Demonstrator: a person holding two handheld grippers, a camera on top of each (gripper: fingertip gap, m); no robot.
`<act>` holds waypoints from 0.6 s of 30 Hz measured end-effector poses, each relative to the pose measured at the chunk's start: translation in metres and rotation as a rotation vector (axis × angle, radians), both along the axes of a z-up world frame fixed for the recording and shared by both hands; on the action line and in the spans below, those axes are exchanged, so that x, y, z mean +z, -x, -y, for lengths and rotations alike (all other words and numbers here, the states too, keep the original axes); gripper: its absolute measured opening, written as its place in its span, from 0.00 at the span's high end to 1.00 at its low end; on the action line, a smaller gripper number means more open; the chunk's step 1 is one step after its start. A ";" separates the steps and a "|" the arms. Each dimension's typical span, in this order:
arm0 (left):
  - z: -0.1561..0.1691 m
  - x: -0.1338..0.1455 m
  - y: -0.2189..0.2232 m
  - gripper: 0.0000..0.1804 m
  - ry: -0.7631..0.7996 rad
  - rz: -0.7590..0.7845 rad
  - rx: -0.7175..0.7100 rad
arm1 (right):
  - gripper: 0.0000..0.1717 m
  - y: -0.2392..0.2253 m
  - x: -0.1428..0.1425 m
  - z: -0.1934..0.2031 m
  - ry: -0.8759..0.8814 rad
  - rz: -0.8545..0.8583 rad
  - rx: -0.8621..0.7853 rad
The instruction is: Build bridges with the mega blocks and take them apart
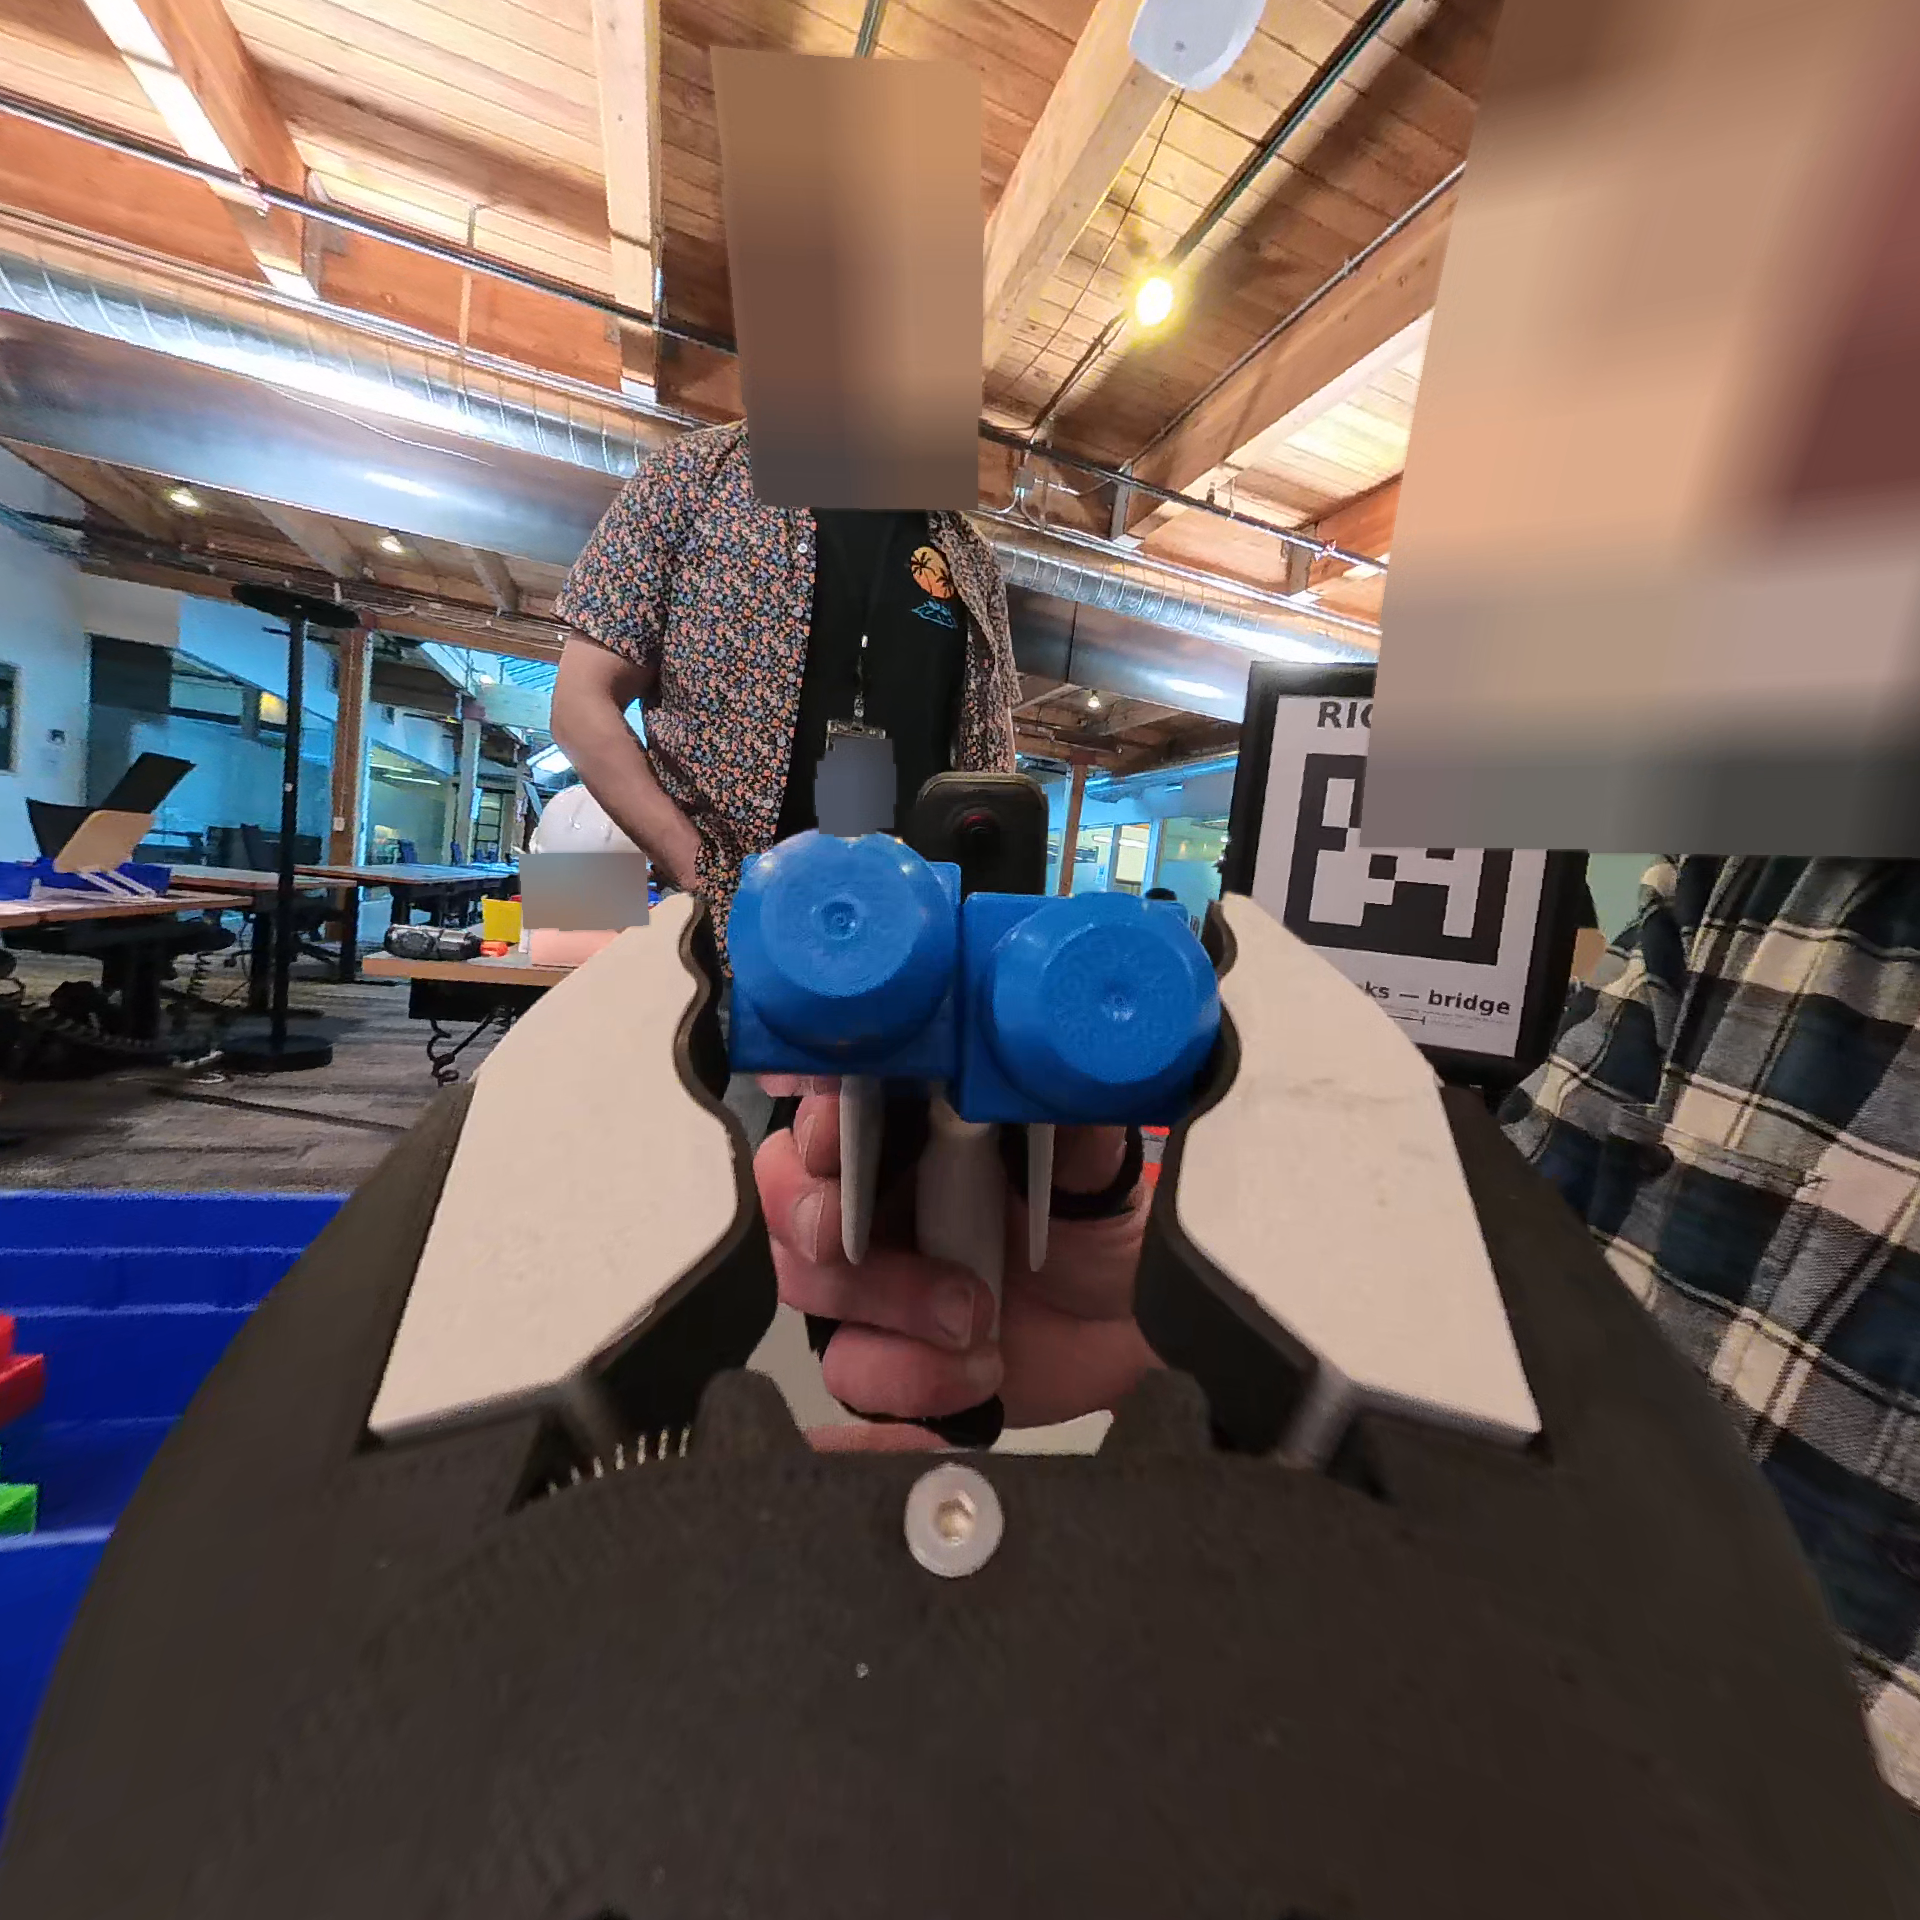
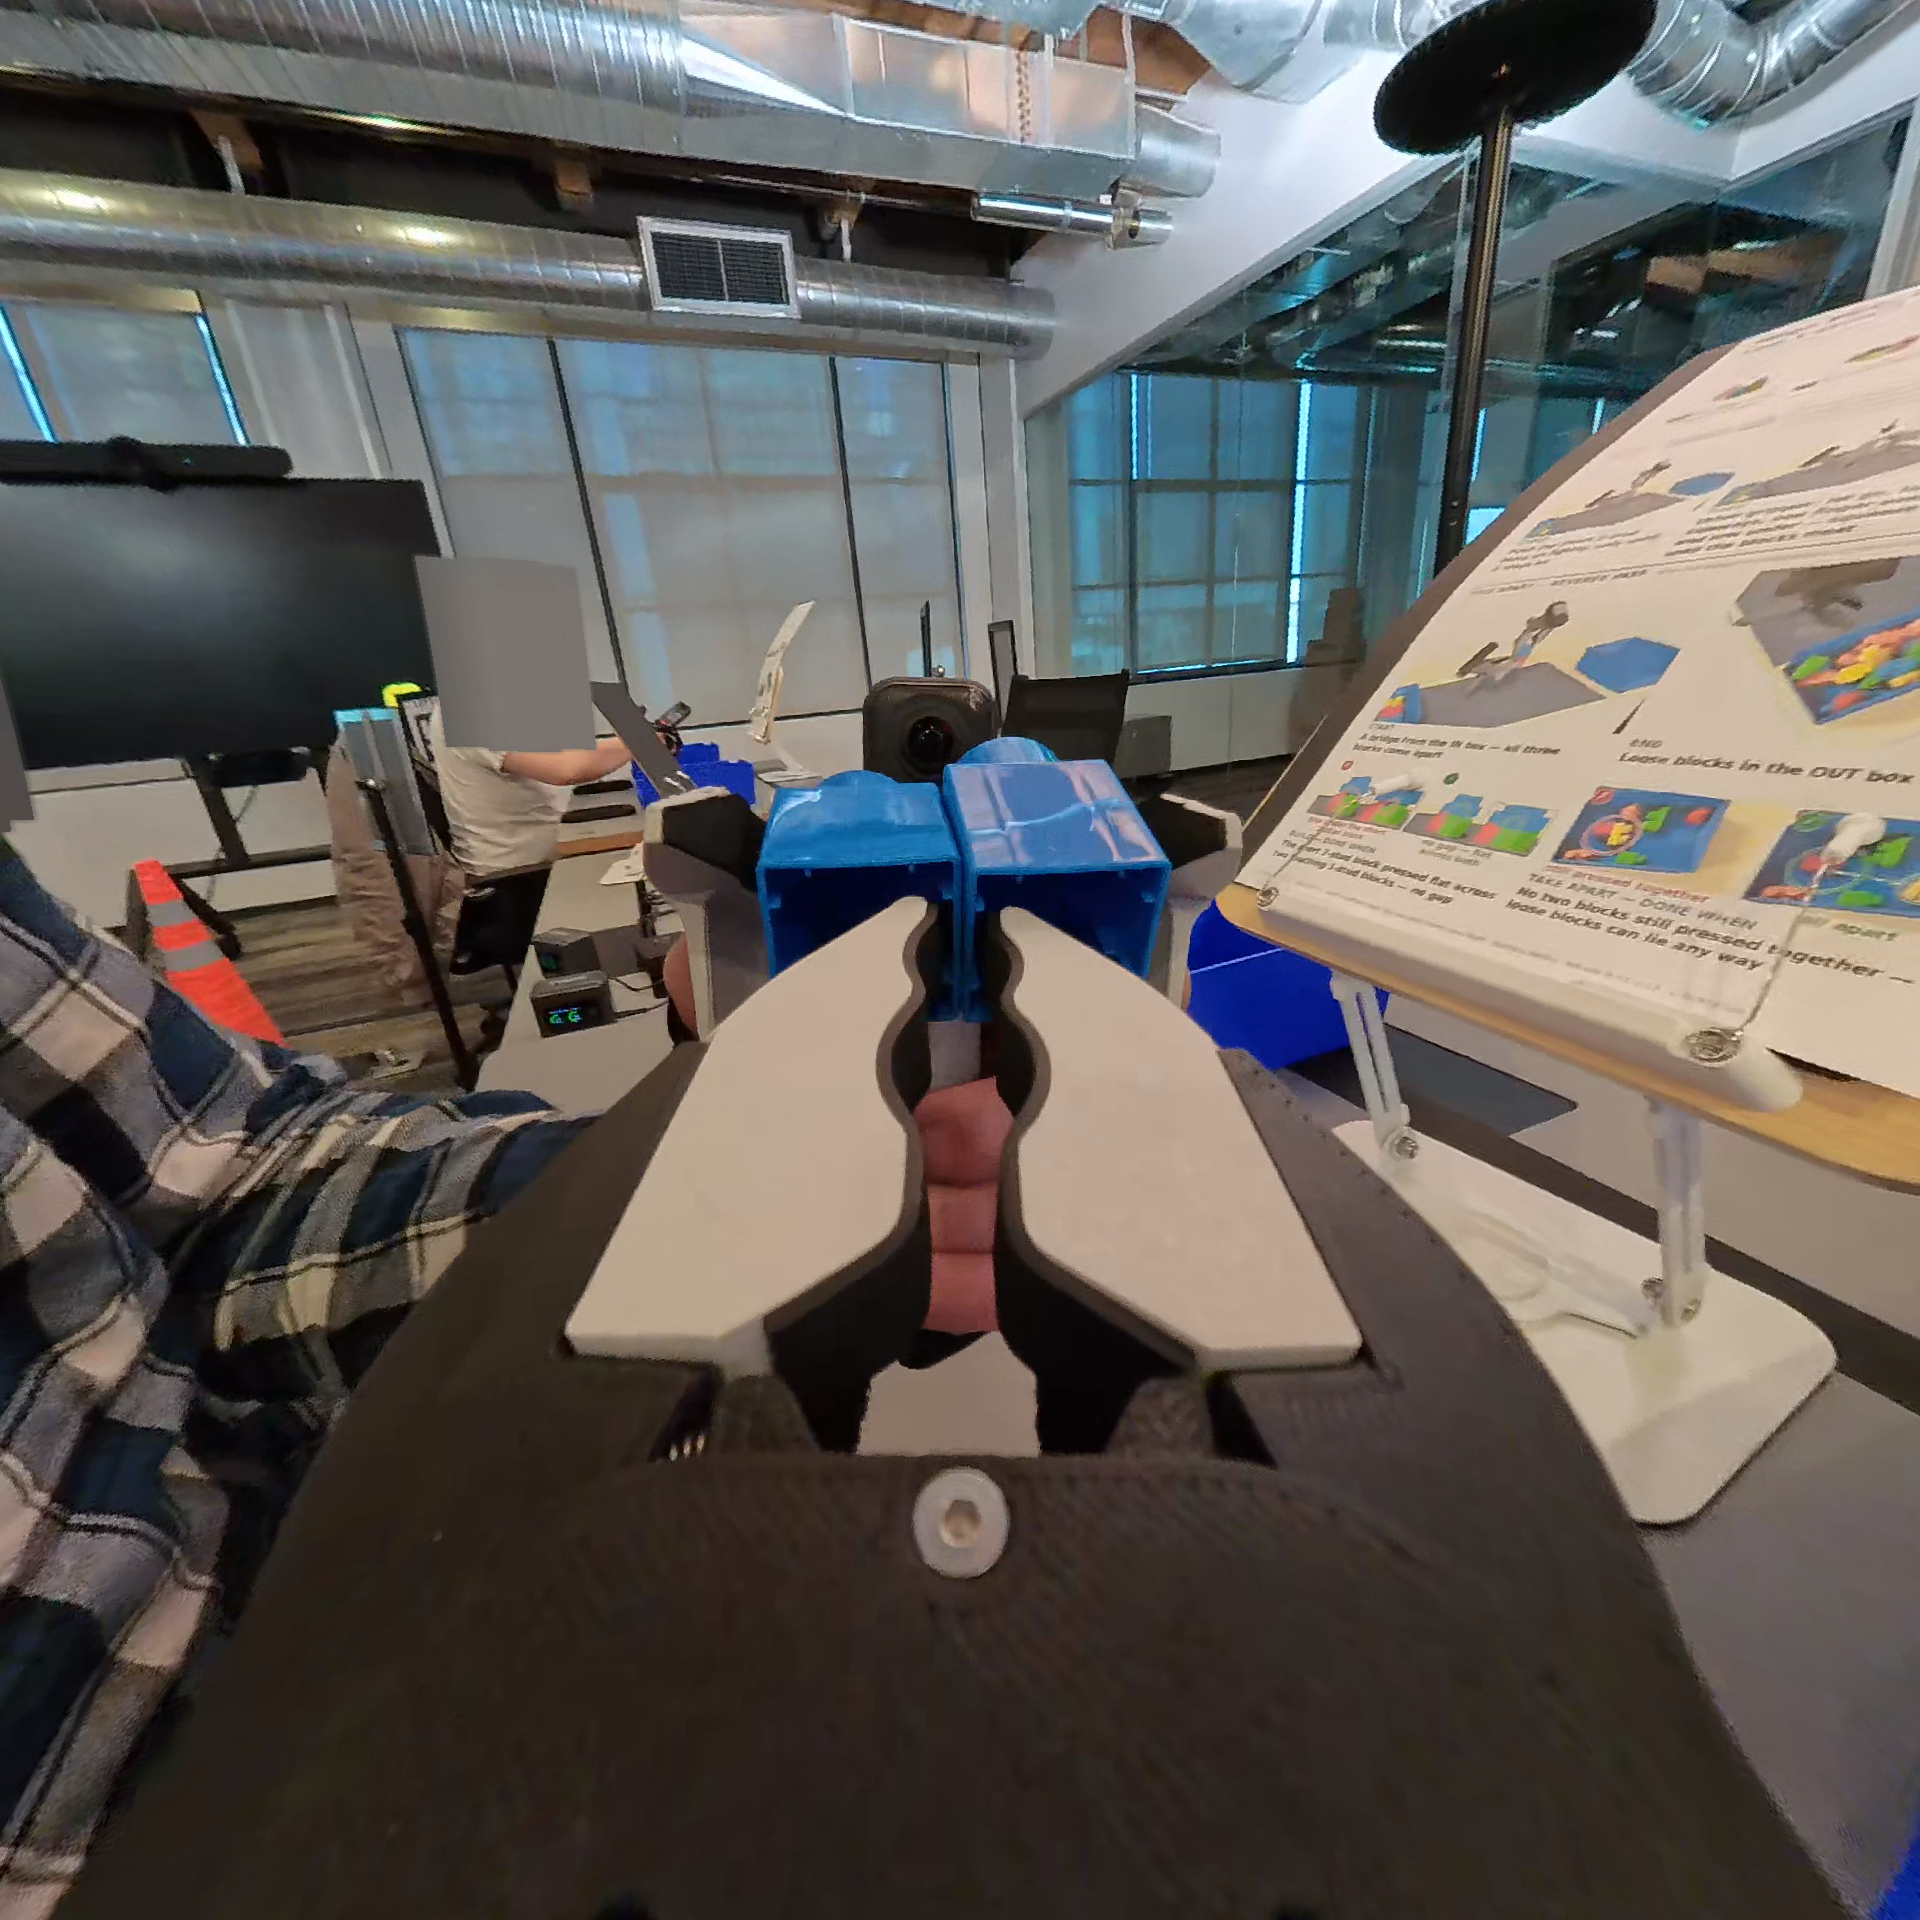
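Two blue one-stud blocks are held side by side in the air between my two grippers, which face each other. In the left wrist view their studs point at the camera, the left block (image 1: 842, 945) a little higher than the right block (image 1: 1101, 997). My left gripper (image 1: 961, 935) spans both blocks, with its pads against their outer sides. In the right wrist view the hollow undersides (image 2: 862, 862) face the camera. My right gripper (image 2: 964, 925) is shut on the two adjoining inner walls. The left gripper's fingers (image 2: 707, 842) flank the blocks there.
A blue bin (image 1: 156, 1299) with red and green blocks is at the lower left. A person in a patterned shirt (image 1: 707, 675) stands behind, beside a black-and-white marker sign (image 1: 1392, 914). An instruction sheet on a stand (image 2: 1610, 779), another blue bin (image 2: 1257, 987) and an orange cone (image 2: 187, 945) also show. The tips of both grippers are at nearly the same place.
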State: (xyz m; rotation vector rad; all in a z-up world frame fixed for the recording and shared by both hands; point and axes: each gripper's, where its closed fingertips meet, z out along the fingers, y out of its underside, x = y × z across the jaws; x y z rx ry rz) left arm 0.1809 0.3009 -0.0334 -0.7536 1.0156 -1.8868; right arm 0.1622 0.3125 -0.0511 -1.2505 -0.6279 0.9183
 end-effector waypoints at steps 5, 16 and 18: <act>0.010 -0.002 -0.012 0.52 -0.081 -0.055 -0.015 | 0.97 -0.004 0.009 0.006 -0.008 0.022 0.017; 0.010 0.006 -0.016 0.57 -0.120 -0.054 0.030 | 0.98 -0.018 0.021 0.013 -0.062 0.080 -0.026; 0.004 0.010 -0.008 0.58 -0.110 -0.033 0.047 | 0.98 -0.022 0.022 0.015 -0.073 0.095 -0.021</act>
